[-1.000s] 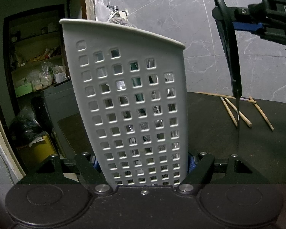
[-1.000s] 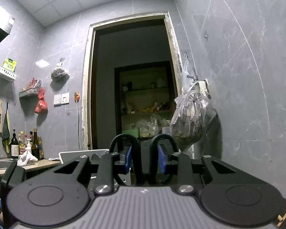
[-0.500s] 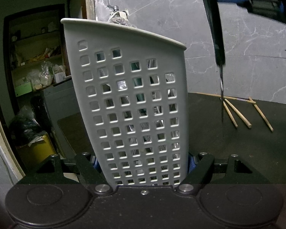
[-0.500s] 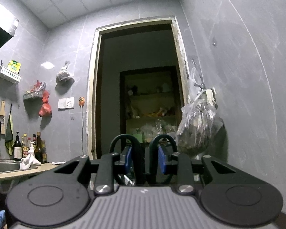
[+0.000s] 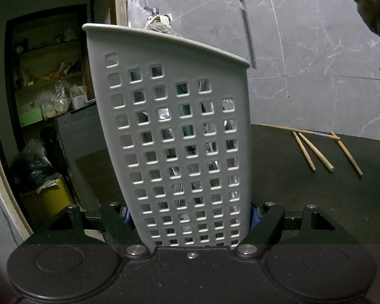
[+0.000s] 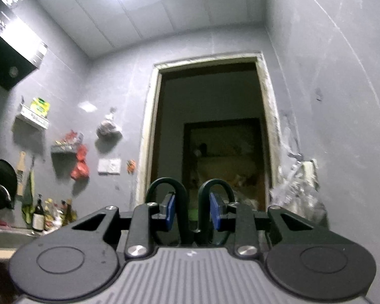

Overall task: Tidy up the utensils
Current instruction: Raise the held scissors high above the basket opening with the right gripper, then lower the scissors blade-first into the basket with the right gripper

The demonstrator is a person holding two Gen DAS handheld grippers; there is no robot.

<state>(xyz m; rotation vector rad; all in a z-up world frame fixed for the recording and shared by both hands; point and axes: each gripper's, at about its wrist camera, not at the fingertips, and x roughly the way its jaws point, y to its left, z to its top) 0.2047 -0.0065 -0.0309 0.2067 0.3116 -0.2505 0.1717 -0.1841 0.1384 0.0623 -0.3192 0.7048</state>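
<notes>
My left gripper (image 5: 190, 212) is shut on a tall grey perforated utensil holder (image 5: 174, 131) and keeps it upright on the dark table; metal utensils show through its holes. My right gripper (image 6: 192, 211) is shut on the black handle loops of a pair of scissors (image 6: 191, 210). In the left wrist view the scissors' blades (image 5: 247, 25) hang point down just above the holder's right rim. Several wooden chopsticks (image 5: 321, 149) lie on the table at the right.
A dark table (image 5: 304, 190) runs to a grey marble wall (image 5: 316, 50). A doorway with cluttered shelves (image 5: 45, 88) lies at the left. A filled plastic bag (image 6: 296, 202) hangs on the wall behind the holder.
My right gripper has lifted the scissors up and leftward, from beside the chopsticks to just above the holder's right rim. The left gripper and the holder have not moved.
</notes>
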